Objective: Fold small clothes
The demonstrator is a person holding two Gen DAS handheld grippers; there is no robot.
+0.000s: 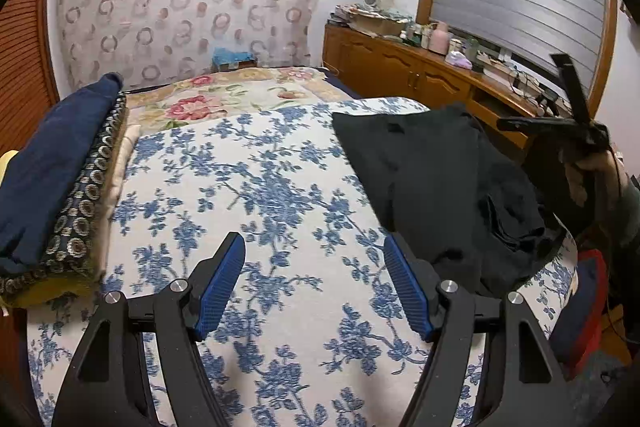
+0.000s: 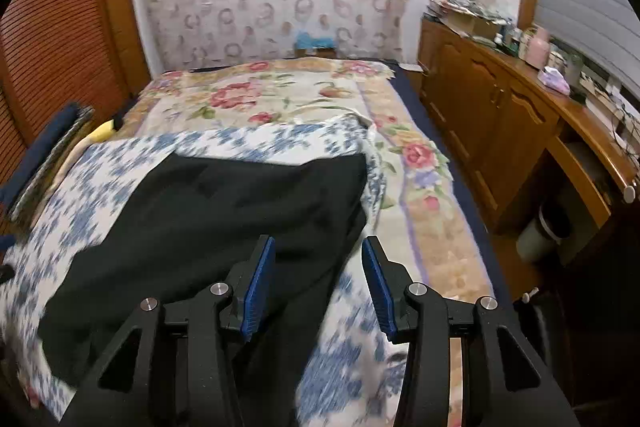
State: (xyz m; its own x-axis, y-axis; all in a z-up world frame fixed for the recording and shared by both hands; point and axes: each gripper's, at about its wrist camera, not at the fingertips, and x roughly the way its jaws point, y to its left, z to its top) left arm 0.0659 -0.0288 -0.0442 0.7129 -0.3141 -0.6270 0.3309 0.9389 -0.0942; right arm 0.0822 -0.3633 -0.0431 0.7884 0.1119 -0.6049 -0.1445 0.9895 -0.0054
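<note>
Left wrist view: left gripper [image 1: 314, 259] fingers spread, empty, above the blue-flowered bedspread [image 1: 256, 187]; black garment [image 1: 436, 183] lies centre right. Right gripper [image 2: 318, 267] fingers parted, gripping nothing, over the garment's lower edge.

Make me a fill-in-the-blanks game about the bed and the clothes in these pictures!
1. The dark garment lies on a cloth printed with ____ flowers.
2. The pads of the left tool are coloured ____.
3. The folded navy cloth sits at the ____ edge of the left wrist view.
4. The right tool has ____ between its pads.

Missing words: blue; blue; left; nothing
</note>
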